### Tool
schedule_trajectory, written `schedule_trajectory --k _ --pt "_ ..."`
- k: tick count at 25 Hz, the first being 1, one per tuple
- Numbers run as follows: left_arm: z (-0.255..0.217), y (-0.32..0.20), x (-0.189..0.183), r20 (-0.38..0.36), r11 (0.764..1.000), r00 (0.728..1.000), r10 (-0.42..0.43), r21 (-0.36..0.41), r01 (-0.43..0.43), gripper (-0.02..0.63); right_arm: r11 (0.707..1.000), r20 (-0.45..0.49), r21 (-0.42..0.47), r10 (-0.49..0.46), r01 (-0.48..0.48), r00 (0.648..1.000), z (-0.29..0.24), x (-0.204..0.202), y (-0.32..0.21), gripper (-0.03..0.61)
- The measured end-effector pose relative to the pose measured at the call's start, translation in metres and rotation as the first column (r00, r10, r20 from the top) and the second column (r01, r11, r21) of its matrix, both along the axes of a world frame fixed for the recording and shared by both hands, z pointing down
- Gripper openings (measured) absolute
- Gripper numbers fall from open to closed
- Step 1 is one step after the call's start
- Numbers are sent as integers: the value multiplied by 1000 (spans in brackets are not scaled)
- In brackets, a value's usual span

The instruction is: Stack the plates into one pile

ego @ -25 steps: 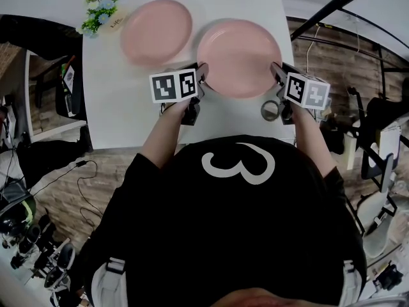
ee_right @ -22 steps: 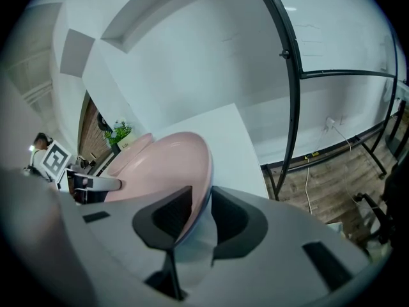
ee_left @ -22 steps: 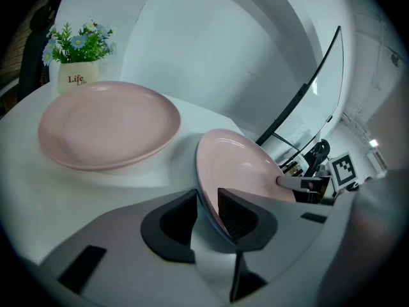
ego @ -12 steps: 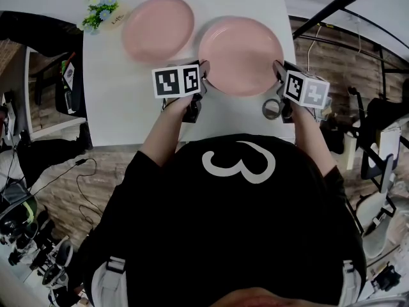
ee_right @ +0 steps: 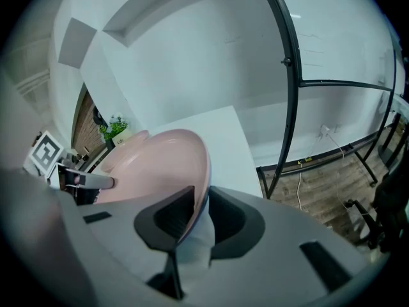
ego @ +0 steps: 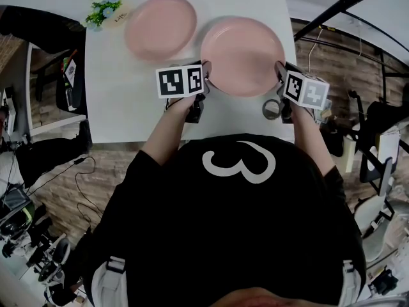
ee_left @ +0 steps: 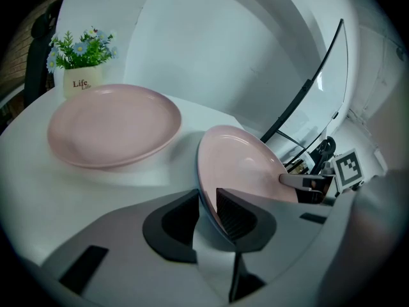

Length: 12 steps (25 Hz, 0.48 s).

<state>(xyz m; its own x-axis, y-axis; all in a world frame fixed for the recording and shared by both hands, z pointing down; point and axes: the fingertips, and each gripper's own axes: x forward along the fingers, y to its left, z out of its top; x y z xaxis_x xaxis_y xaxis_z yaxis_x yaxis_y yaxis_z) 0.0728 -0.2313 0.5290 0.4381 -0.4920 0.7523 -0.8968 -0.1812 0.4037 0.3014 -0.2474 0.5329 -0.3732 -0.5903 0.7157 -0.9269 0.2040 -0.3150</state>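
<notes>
Grip is the whole matter at this step. Both grippers hold the near plate (ego: pixel 241 53), which lies toward the near right corner of the desk (ego: pixel 121 94). The left gripper (ego: pixel 206 77) has its jaws on the plate's left rim and the right gripper (ego: pixel 279 77) on the right rim, opposite each other. Both pairs of jaws have just been closing. In each gripper view the rim sits between the pads, which appear to press on it from either side. The far plate (ego: pixel 160 27) rests toward the far left of the desk, just beside the near plate but apart from it. The flower pot (ego: pixel 105 8) stands at the far left corner.

The step in hand looks to be the lift that carries the near plate onto the far one. Both holds should be firm before anything rises, I judge, since a glazed rim is likely slippery and only a narrow strip is pinched. The two hands should rise together and keep the plate level, so that neither rim twists out. The plate needs enough height to clear the far plate's rim, then centring over it and a gentle lowering before release, well short of the flower pot.
</notes>
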Motion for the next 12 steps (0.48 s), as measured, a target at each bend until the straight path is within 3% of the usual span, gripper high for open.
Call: schedule_trajectory --k 12 --pt "-15 -2 -3 -6 998 999 -43 38 43 91 997 -22 74 -27 28 999 -18 -3 -13 77"
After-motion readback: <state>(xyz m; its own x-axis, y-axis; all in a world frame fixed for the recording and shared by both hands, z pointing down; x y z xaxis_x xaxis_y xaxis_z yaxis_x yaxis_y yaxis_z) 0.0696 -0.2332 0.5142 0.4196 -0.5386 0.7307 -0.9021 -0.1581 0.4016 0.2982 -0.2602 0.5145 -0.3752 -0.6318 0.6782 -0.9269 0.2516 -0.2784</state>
